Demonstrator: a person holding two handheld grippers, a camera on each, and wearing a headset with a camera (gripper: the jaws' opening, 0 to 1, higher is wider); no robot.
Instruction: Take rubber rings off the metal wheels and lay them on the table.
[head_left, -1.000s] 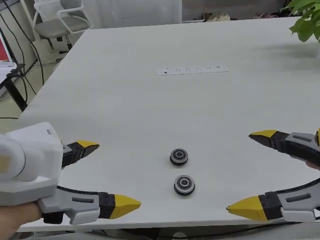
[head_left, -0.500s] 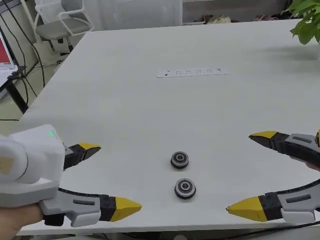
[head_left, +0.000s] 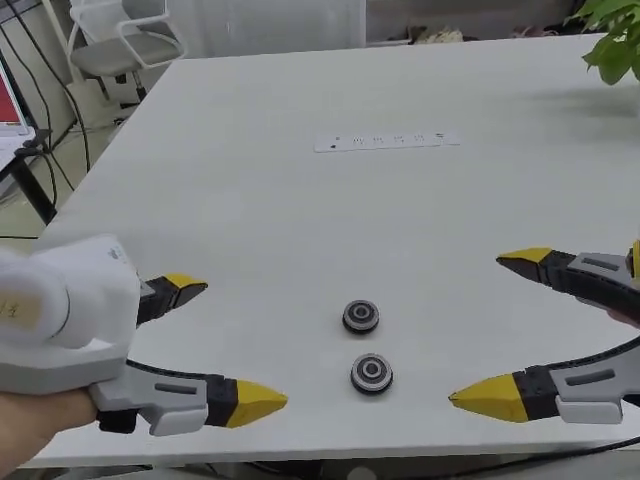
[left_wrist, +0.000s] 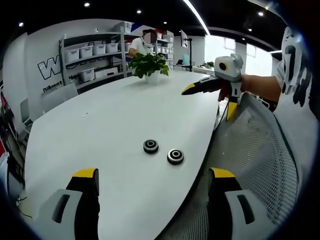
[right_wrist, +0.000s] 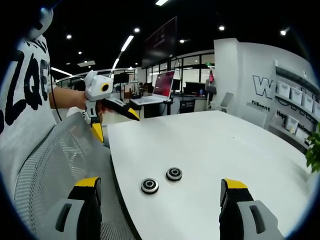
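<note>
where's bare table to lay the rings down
Widest bare stretch: table between the far wheel and the socket strip. Smaller gaps flank the wheels, toward left gripper and right gripper. Tightest: near wheel by the table edge.

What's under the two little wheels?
Just the white table. The far wheel and the near wheel lie flat on its top, not touching each other. The spot right beneath each wheel is covered, so it can't be seen.
</note>
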